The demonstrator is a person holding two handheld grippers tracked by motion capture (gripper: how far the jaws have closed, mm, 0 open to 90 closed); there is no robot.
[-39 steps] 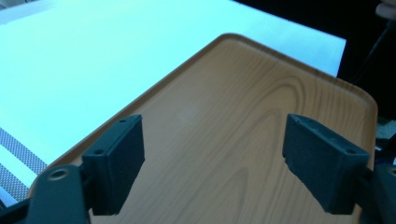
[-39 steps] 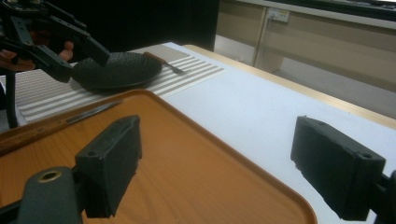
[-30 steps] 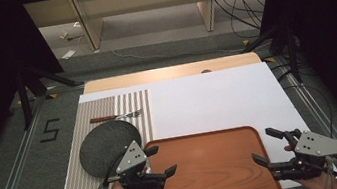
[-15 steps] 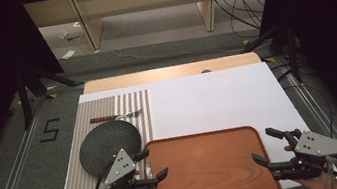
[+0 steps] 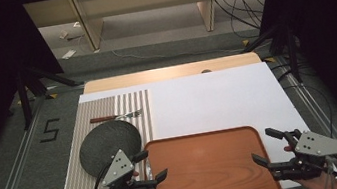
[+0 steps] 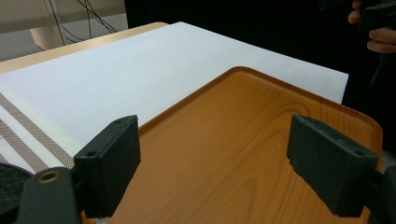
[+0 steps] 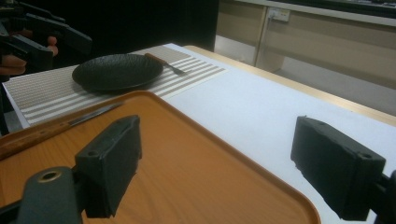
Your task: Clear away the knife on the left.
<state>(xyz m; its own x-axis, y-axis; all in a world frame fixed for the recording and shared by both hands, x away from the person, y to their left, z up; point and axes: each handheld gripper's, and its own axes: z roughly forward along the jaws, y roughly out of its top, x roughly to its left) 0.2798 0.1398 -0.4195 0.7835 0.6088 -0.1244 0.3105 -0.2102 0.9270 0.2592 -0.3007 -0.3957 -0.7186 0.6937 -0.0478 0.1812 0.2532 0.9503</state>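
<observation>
1. High view: an orange-brown wooden tray is seen at the near edge of the table, lying partly on a white sheet and partly on a striped placemat.
2. Left gripper is held over the tray's left rim, jaws spread wide, nothing pinched; one jaw is placed over the rim's far part, the other nearer the person.
3. Right gripper is held at the tray's right rim, jaws likewise spread, nothing between them. Contact with the rim cannot be told.
4. A knife with a wooden handle is seen in the right gripper view lying along the tray's left edge, blade pointing away toward the plate; whether it rests inside the tray or on the rim cannot be told.
5. Left gripper view: the tray's bare surface is seen between and beyond the two black jaws, well apart from each; the other hand is seen at top right.
6. A black round plate is placed on the placemat, just beyond the left gripper and just beside the tray's far-left corner.
7. A fork with a wooden handle is laid on the placemat behind the plate, near it, crosswise to the stripes.
</observation>
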